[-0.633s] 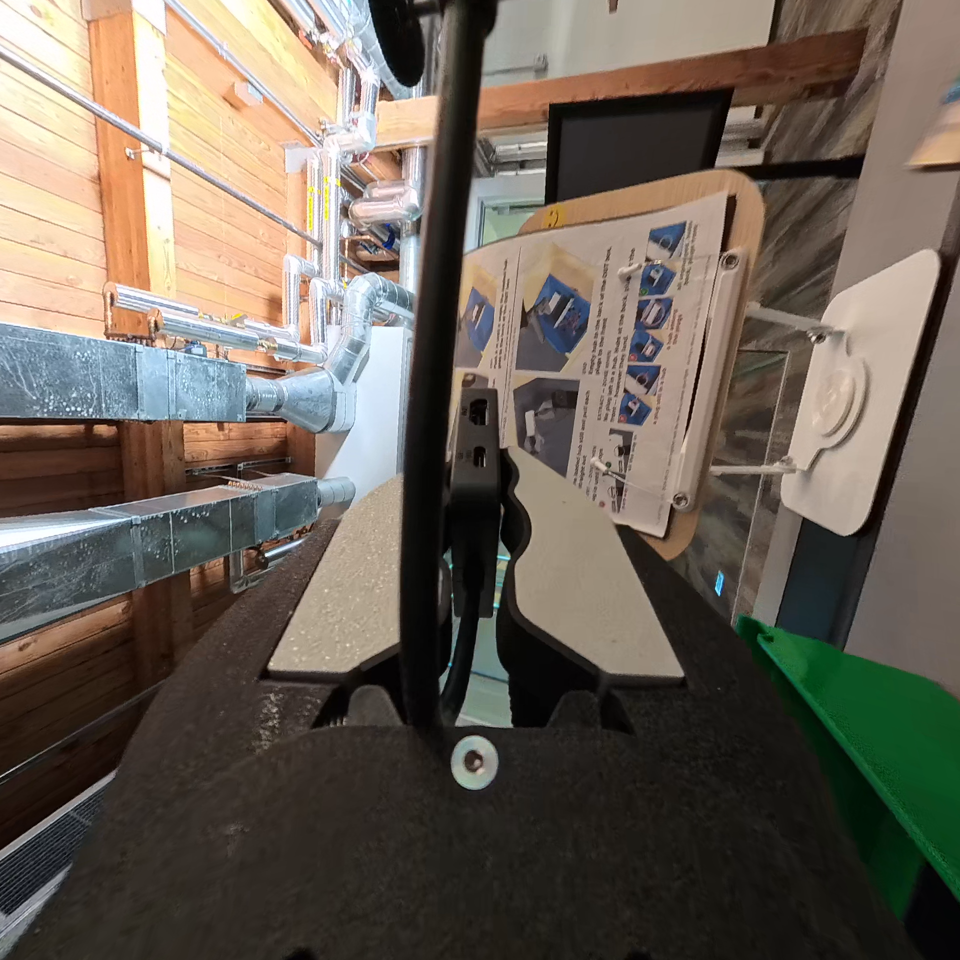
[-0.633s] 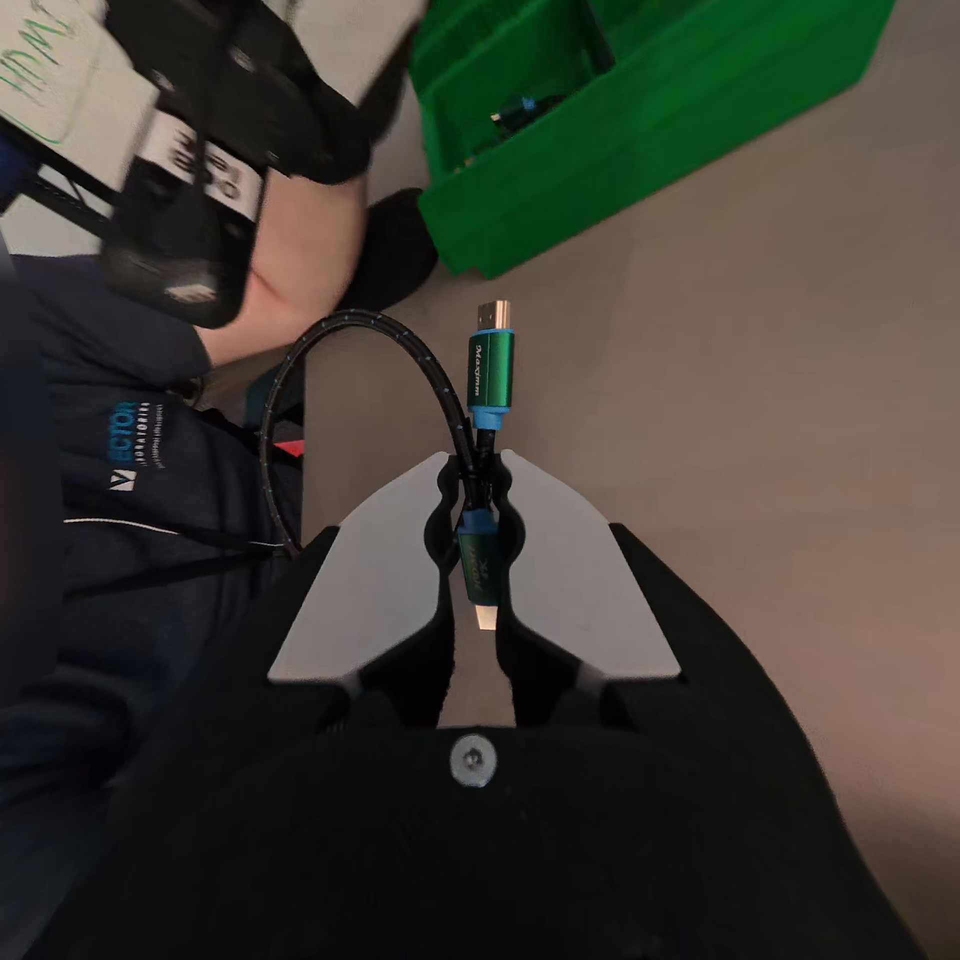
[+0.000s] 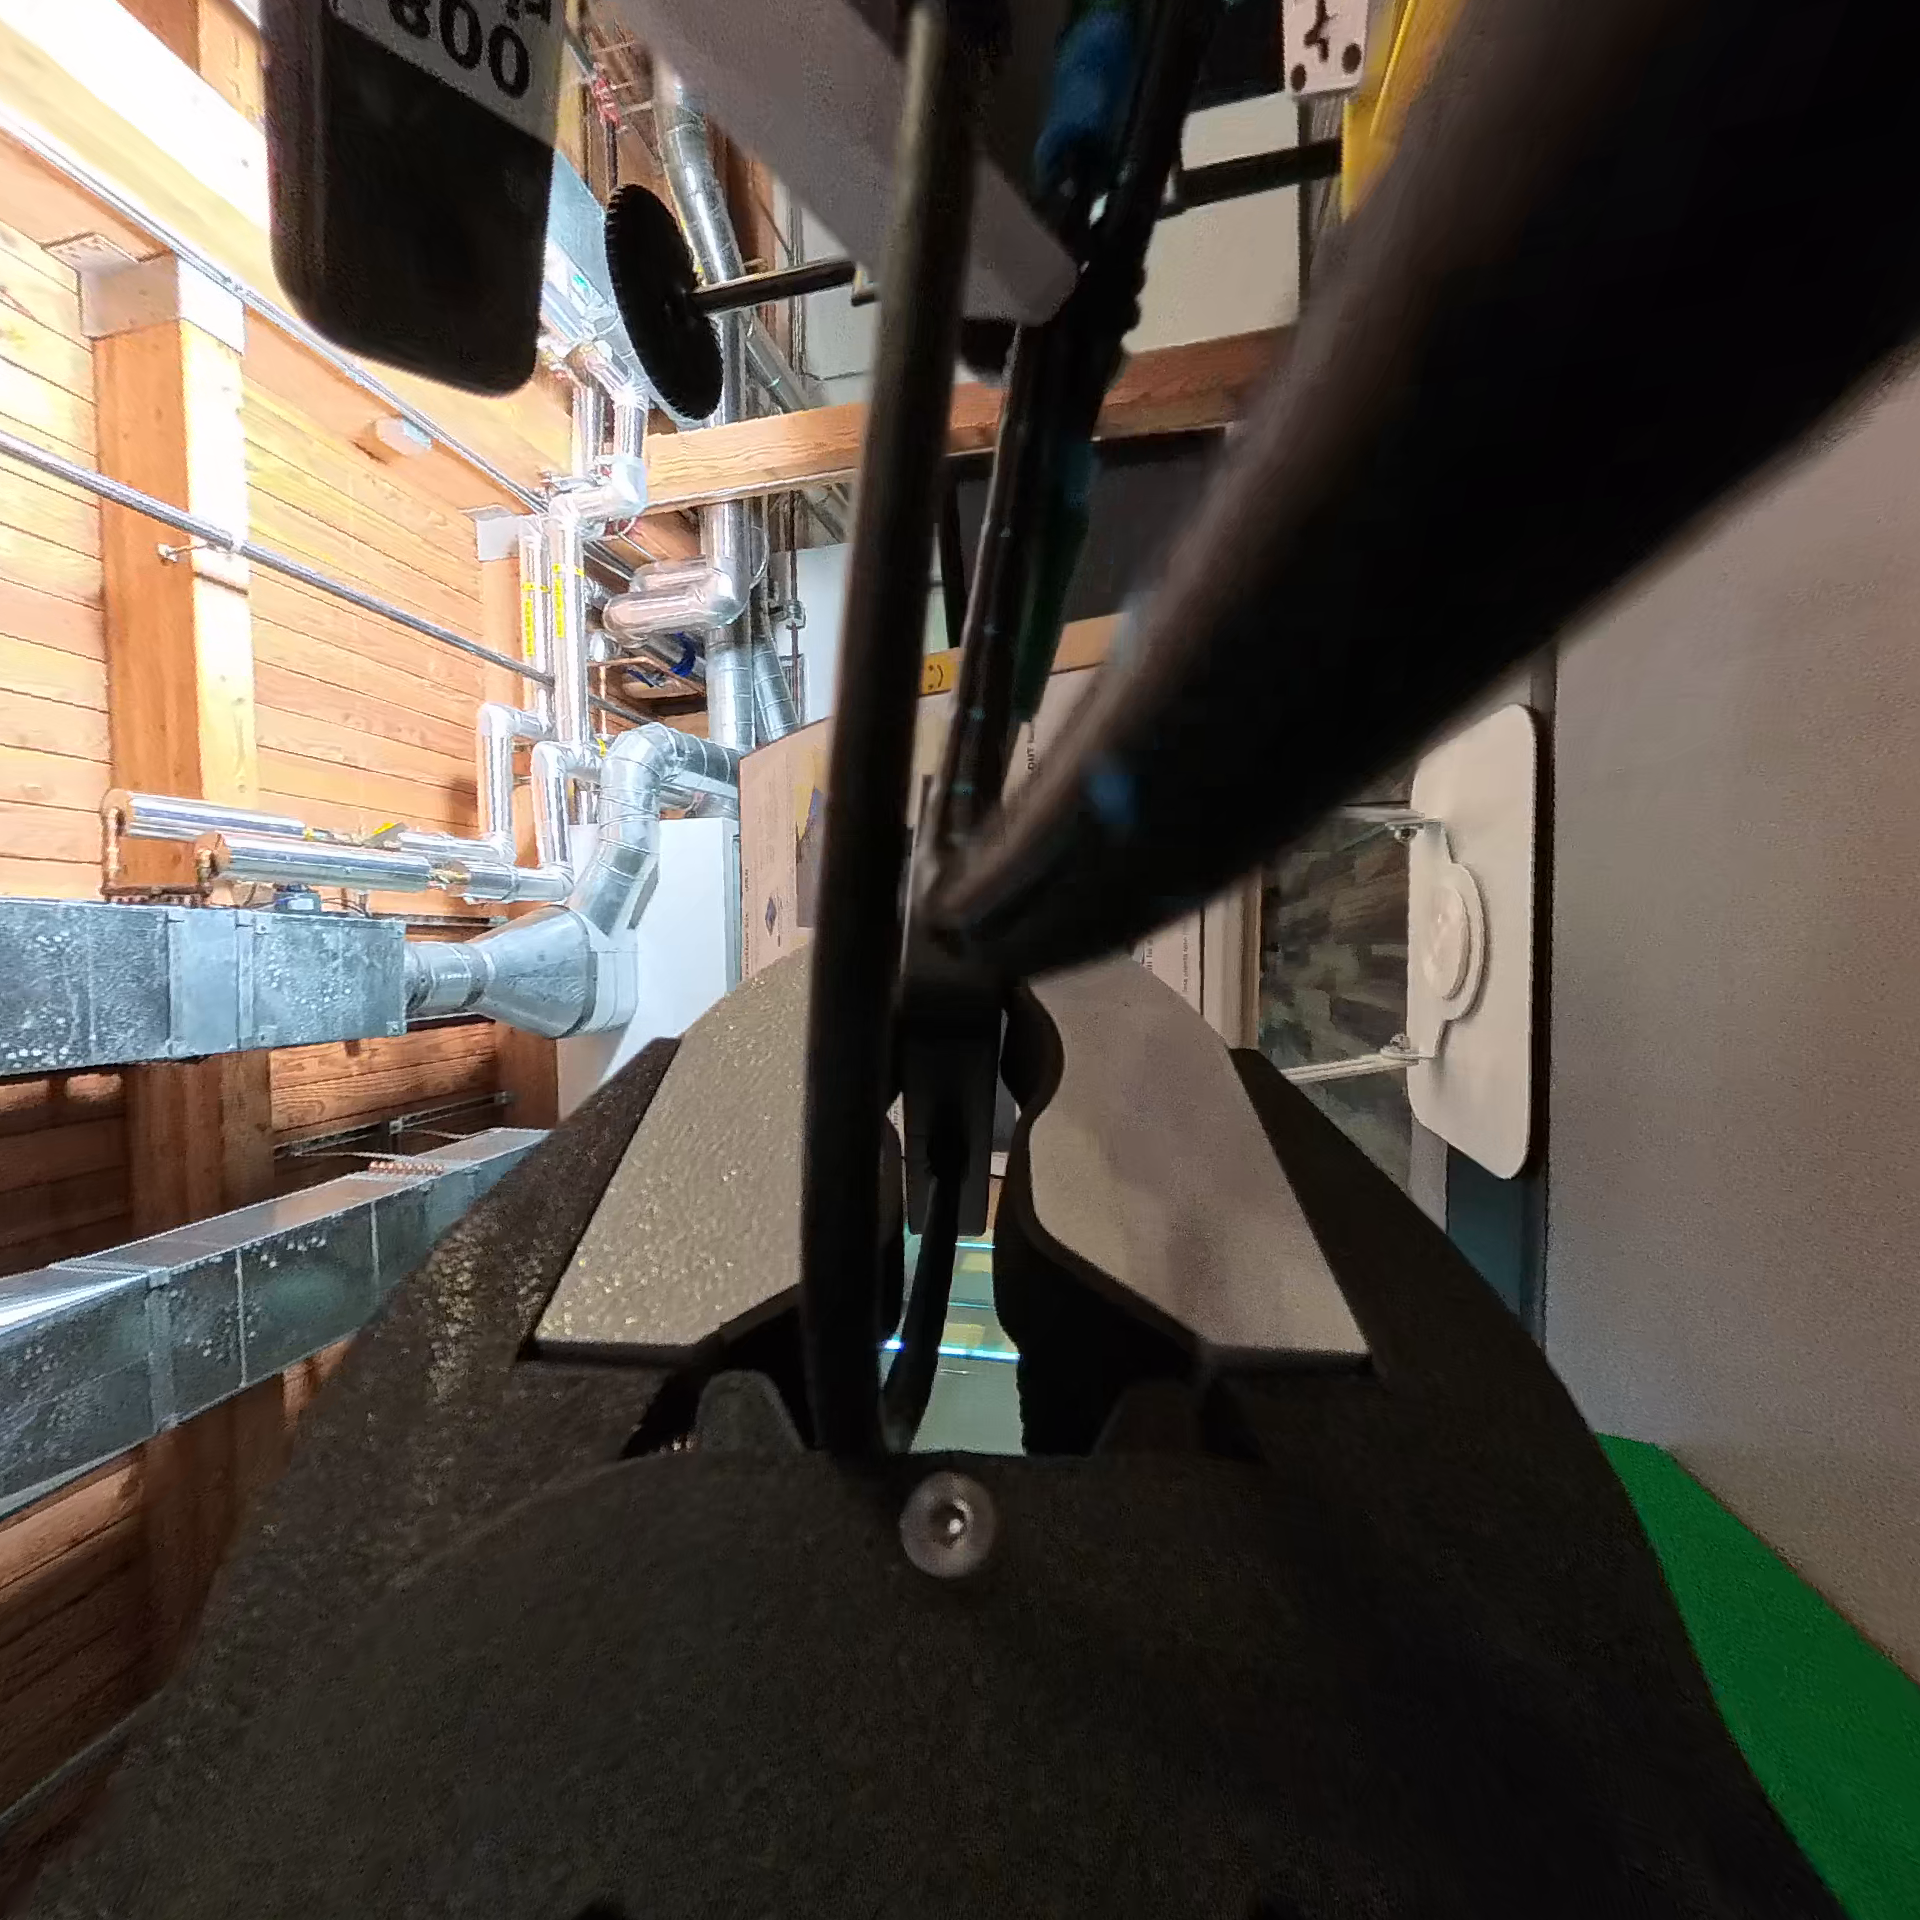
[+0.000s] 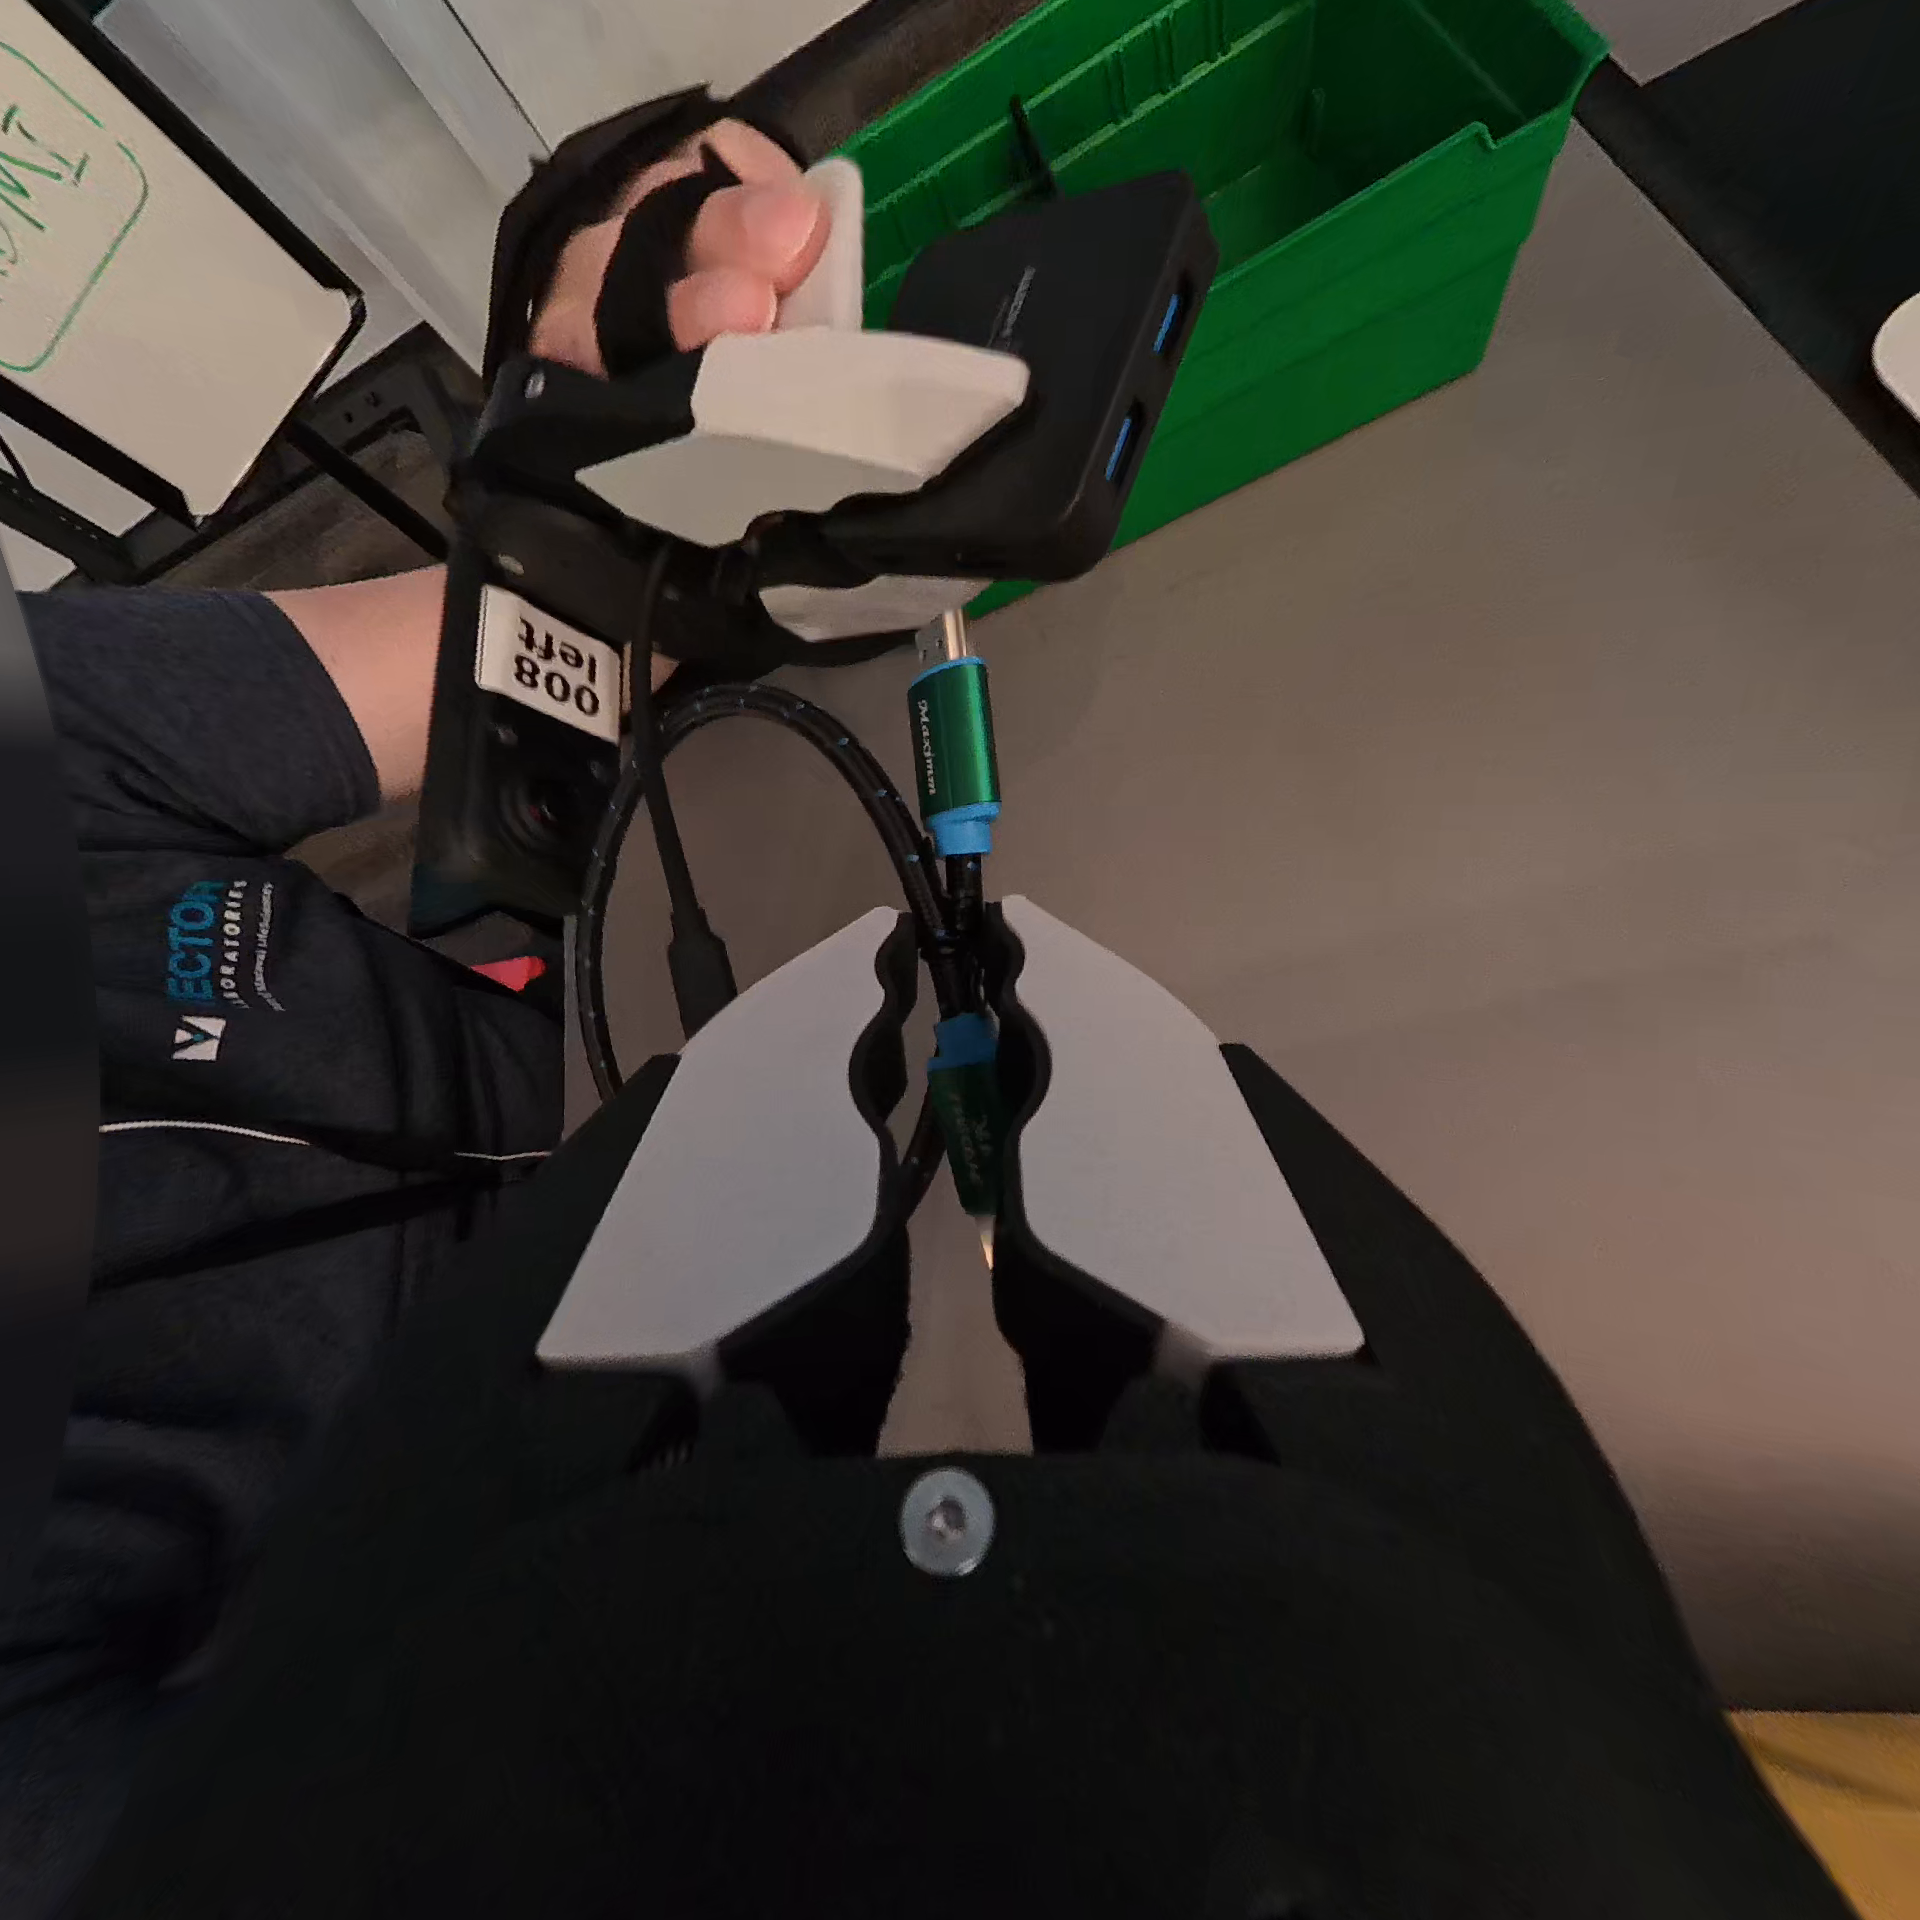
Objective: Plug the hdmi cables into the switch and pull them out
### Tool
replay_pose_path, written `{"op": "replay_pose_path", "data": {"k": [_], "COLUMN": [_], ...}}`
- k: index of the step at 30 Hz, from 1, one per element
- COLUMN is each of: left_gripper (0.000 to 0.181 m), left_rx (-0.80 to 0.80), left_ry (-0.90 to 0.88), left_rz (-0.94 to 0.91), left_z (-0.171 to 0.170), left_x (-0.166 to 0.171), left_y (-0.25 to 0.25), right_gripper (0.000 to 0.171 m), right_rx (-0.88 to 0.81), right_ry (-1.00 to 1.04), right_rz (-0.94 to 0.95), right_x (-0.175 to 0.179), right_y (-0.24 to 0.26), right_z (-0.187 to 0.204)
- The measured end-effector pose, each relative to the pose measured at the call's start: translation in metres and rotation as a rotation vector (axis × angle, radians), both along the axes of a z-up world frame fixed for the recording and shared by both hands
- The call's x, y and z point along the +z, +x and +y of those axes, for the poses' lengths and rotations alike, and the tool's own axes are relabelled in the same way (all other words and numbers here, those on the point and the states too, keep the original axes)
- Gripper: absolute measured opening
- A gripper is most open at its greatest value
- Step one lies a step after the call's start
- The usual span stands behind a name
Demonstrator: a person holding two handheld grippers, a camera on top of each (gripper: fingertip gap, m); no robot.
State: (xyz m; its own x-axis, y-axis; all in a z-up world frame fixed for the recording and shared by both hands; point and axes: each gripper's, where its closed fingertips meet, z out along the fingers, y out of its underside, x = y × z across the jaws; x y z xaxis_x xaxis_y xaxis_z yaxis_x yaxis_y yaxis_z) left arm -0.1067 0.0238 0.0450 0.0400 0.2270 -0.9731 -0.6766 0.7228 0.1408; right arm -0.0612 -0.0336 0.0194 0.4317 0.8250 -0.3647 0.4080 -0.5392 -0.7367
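Observation:
My left gripper (image 3: pixel 940 997) is shut on a black switch box (image 3: pixel 948 1070), held edge-on between its fingers; the box's own black cable (image 3: pixel 883 727) runs up past it. In the right wrist view the left gripper (image 4: pixel 977 499) holds the switch (image 4: pixel 1049 343) in the air in front of the green bin. My right gripper (image 4: pixel 956 920) is shut on a braided black HDMI cable (image 4: pixel 634 831). The cable's green plug (image 4: pixel 951 748) points at the switch, its metal tip just under the box. A second green plug (image 4: pixel 961 1132) lies between my right fingers.
A green plastic bin (image 4: pixel 1299 260) stands on the grey table (image 4: pixel 1455 935) behind the switch; its corner shows in the left wrist view (image 3: pixel 1766 1662). A person's dark sleeve (image 4: pixel 208 727) is at the left. The right gripper's white finger (image 3: pixel 966 187) looms close above.
The left gripper with the switch has come into the right wrist view, down to the plug tip. The right gripper now fills the top of the left wrist view. Both grips are unchanged.

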Motion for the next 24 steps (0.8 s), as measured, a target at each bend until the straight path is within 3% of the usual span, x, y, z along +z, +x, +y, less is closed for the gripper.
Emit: {"op": "replay_pose_path", "data": {"k": [8,17,24], "left_gripper": [0.015,0.015,0.015], "left_rx": [0.051,0.098,0.141], "left_ry": [0.044,0.122,0.138], "left_rz": [0.029,-0.028,-0.024], "left_z": [0.005,0.01,0.017], "left_x": [-0.01,0.005,0.004], "left_y": [0.004,-0.005,-0.007], "right_gripper": [0.013,0.013,0.013], "right_rx": [-0.035,-0.025,-0.063], "right_ry": [-0.075,-0.171,-0.184], "right_rz": [0.101,0.334,0.397], "right_x": [-0.003,0.009,0.01], "right_y": [0.002,-0.005,-0.004], "right_z": [0.013,0.022,0.032]}}
